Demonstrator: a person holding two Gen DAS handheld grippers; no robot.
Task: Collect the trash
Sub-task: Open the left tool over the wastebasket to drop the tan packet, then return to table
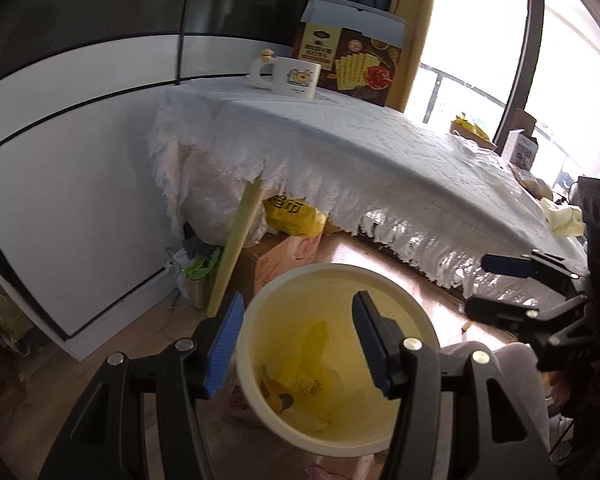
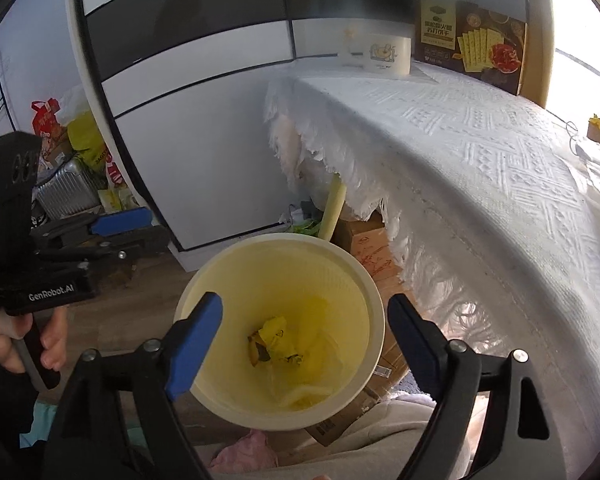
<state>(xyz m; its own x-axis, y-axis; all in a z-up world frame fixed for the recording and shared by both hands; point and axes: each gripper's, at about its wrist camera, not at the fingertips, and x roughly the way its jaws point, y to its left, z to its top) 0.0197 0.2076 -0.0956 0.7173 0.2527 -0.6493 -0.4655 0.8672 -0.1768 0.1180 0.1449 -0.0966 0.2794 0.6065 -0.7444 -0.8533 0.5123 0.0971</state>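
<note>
The cream wastebasket (image 2: 278, 332) stands upright on the floor, mouth up, just beside the draped tabletop (image 2: 480, 152) edge, with yellow wrappers (image 2: 278, 340) at its bottom. Left gripper (image 1: 298, 344) and right gripper (image 2: 304, 340) hover above its rim, jaws wide apart, holding nothing.

Lace-draped table (image 1: 340, 152) — wood floor (image 1: 112, 344), bright window (image 1: 480, 40).
</note>
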